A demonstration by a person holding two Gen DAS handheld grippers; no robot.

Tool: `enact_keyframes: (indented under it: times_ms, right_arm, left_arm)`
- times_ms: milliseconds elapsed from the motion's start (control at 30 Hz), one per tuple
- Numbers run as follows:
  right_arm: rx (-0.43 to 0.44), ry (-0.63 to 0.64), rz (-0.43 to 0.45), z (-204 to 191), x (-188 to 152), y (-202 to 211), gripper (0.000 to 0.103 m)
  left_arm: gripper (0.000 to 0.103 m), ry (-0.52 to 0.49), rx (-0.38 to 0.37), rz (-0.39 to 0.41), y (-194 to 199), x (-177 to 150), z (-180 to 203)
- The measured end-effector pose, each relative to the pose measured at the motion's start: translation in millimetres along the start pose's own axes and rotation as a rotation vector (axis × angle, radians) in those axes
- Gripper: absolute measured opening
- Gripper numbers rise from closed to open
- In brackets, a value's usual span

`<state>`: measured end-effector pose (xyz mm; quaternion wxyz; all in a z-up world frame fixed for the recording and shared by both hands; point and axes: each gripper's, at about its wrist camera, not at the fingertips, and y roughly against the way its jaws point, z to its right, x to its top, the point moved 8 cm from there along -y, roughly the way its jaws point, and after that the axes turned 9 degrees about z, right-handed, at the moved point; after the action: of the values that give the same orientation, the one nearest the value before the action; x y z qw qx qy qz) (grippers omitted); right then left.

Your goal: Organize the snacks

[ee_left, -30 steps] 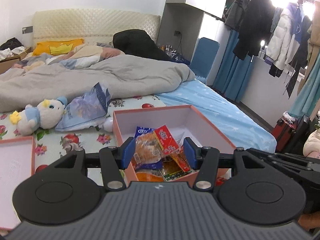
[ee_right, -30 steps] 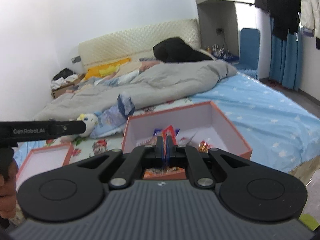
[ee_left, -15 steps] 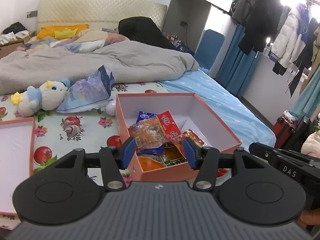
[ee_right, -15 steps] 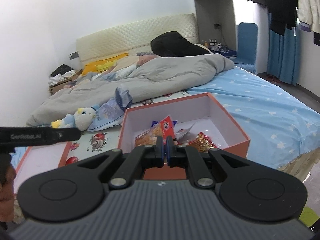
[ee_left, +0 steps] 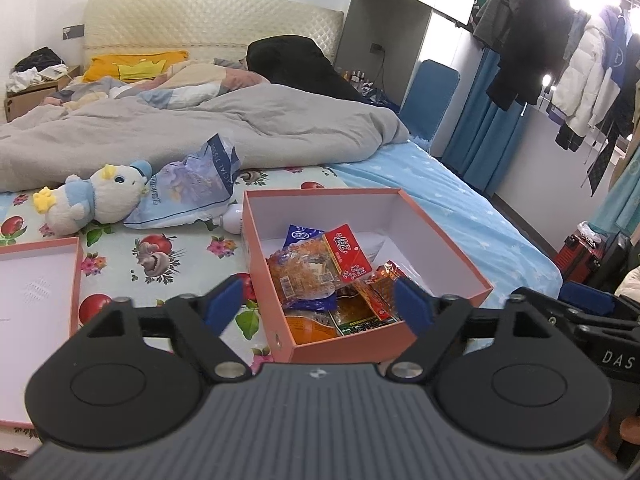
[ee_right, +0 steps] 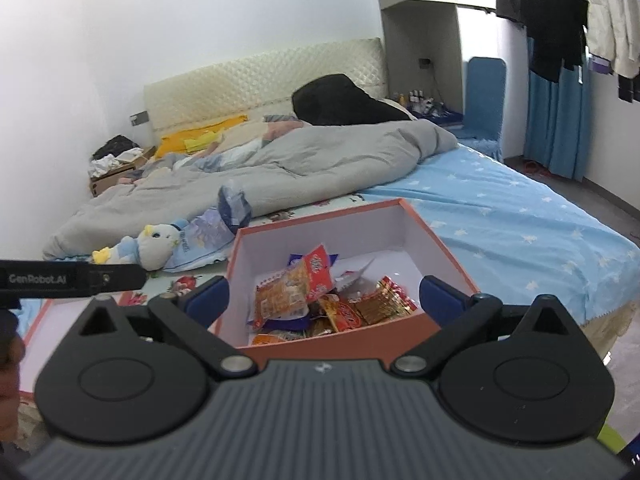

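I'm looking into a lived-in bedroom in someone's home. A wide bed [ee_left: 440, 200] fills the middle of both views, with a quilted cream headboard [ee_left: 212, 20] at the upper left, a rumpled grey duvet [ee_left: 200, 136] and a yellow pillow [ee_left: 136, 66] by the headboard. A plush toy [ee_left: 96, 200] lies on the fruit-print sheet [ee_left: 168, 248] at centre left. Along the upper right, coats and jackets [ee_left: 560, 48] hang on a rail over blue curtains [ee_left: 480, 136]. Small bottles, I think toiletries, stand on a bedside surface [ee_right: 420, 100] beyond the bed.
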<state>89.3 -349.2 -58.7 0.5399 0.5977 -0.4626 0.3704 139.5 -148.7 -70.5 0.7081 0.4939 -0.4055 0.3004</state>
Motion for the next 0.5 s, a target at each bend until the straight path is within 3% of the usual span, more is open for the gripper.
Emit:
enact_keyframes:
  times_ms: [133,500]
  right_arm:
    - [-0.005,0.000,0.008,0.4,2.5,2.4,0.103]
    - [0.003,-0.012,0.003,1.8,1.8,1.1,0.103]
  left_arm:
    - [0.098,0.024,0.000,0.009,2.1,3.1,-1.0]
    - [0.100,0.016,0.039,0.015,7.4,17.3,-3.6]
